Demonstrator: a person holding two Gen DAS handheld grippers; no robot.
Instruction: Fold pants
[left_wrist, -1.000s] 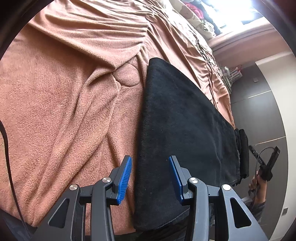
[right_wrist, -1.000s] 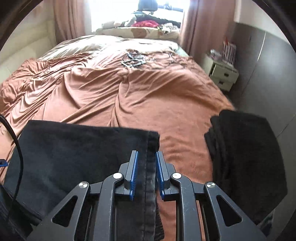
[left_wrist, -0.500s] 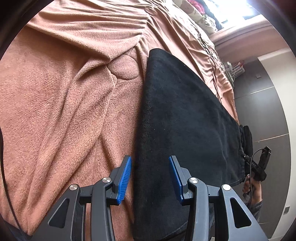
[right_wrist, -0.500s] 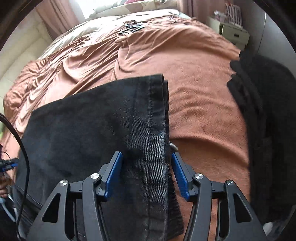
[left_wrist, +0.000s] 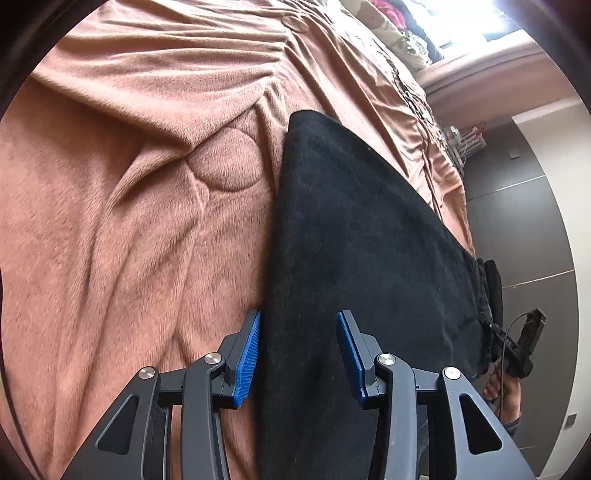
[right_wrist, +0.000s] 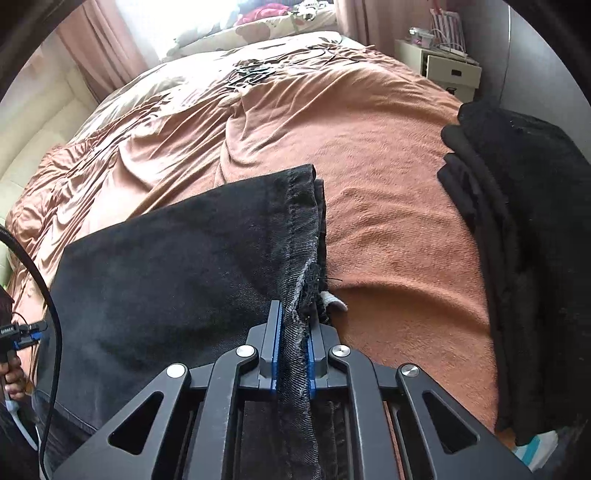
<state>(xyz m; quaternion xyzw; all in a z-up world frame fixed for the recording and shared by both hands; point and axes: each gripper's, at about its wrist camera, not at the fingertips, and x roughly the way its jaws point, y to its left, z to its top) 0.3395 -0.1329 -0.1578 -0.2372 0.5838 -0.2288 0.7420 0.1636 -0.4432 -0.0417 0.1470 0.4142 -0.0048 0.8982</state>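
My right gripper (right_wrist: 293, 345) has just been closing and now pinches the frayed hem edge of the black denim pants (right_wrist: 177, 266) between its blue pads. My left gripper (left_wrist: 298, 354) stands partly open over the other end of the pants (left_wrist: 354, 236), one blue pad (left_wrist: 248, 360) at the fabric's long edge and the other above the cloth, neither pressing it. The pants lie flat as one long strip across the rumpled rust-brown fleece blanket (right_wrist: 388, 147), their long axis running from one gripper to the other, hem end at my right. Beyond the hem, well apart from the pants, a stack of folded black garments (right_wrist: 517, 236) sits on the blanket. Past that stands a cream bedside cabinet (right_wrist: 443, 66).
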